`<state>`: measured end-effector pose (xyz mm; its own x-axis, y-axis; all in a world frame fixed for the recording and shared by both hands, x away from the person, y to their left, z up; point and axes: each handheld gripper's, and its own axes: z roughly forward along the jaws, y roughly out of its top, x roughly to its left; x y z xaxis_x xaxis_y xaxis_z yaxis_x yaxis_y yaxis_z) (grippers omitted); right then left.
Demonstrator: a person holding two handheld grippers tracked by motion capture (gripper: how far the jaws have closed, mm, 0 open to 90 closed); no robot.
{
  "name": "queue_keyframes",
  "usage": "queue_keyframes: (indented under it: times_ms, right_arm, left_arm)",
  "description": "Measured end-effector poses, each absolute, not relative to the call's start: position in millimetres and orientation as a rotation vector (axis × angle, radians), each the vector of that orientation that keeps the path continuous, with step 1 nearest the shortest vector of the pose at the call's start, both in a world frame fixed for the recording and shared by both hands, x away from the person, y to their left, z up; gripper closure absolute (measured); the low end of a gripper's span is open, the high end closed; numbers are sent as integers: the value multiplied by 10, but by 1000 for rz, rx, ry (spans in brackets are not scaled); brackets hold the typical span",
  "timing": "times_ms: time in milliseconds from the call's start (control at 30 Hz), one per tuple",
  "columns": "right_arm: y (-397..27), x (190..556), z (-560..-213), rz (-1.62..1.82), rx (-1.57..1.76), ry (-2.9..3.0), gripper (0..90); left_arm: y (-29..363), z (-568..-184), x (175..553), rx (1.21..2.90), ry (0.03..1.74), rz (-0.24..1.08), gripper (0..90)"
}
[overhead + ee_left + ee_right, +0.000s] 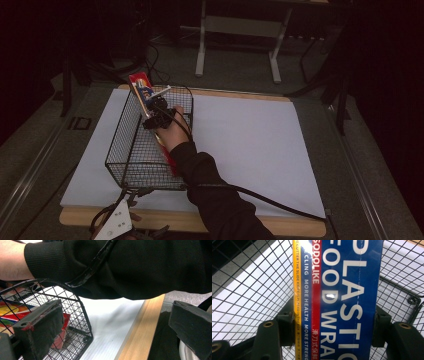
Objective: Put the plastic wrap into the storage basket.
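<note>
The right hand-held gripper (159,116) is clamped across the plastic wrap box (342,297) inside the wire basket (131,150) at the counter's (250,145) left – its long axis slanting near-to-far – while the left hand-held gripper (112,325) waits open at the basket's near corner.

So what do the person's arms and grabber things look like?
The arm wears a black sleeve with a ribbed cuff. A black cable trails along it. The left gripper has chunky black jaws with fuzzy dark pads and a pale grey three-cornered plate on top. The right gripper has dark jaws with brass-coloured screw holes.
</note>
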<state>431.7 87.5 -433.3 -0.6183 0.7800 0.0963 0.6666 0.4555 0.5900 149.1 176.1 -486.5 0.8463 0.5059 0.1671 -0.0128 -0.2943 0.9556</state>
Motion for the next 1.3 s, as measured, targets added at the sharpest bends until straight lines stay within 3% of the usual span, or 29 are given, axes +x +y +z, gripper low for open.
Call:
queue_keyframes:
  times_ms: [733,967,1300]
  right_arm:
    - [864,4341,-4334,851,1229,2543,358]
    - [822,4350,-4326,882,1214,2559,296]
    - [716,4288,-4213,937,1094,2572,135]
  left_arm:
    - [1755,-4870,1494,1817,374,525,2]
    - [1750,-4873,1497,1820,373,522,2]
    - [1744,-4878,1501,1826,371,516,2]
